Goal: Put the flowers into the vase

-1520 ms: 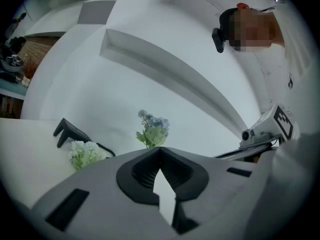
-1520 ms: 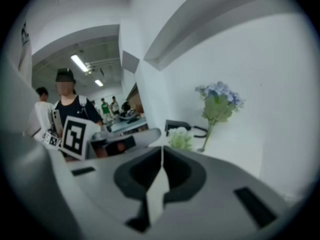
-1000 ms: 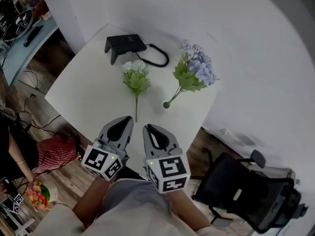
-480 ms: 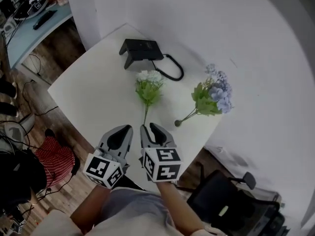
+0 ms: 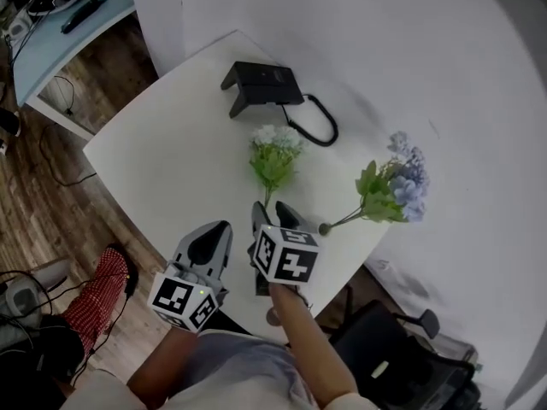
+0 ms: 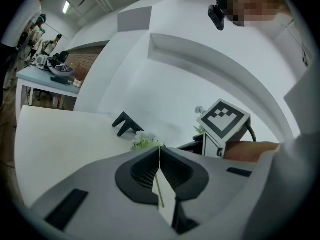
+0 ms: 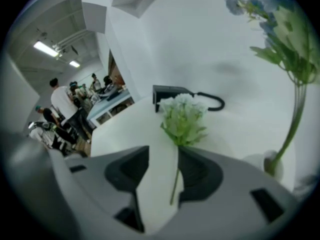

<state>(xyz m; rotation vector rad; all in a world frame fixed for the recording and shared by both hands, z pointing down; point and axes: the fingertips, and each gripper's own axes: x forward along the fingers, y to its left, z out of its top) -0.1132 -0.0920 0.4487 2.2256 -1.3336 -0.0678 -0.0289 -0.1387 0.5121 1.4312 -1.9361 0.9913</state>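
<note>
While the left gripper [image 5: 218,229] hangs at the near table edge, its jaws are pressed together on nothing and it has no part in the work yet. Just to its right, the right gripper [image 5: 272,213] points down at the white tabletop [image 5: 171,152]. Its jaws have just been opening and now stand wide, with the thin green stem of the white-blossomed artificial flower sprig [image 5: 273,154] lying flat between them, nearer the right-hand pad and not pinched. Risk, as judged: the stem is thin and flush with the table, so a closure could ride over it or nip only its tip, letting the heavier head swing and drop in transit. Further right, the small pale vase [image 5: 325,228] stands near the table's edge. It already holds a blue-and-lilac flower spray [image 5: 400,184] that leans off to the right. With the mouth small and partly taken, a badly aimed stem could tip the vase or push it off the edge. Sprig appearance: a cluster of small white blossoms over light green leaves on a single straight stem, head pointing away from the person.
</note>
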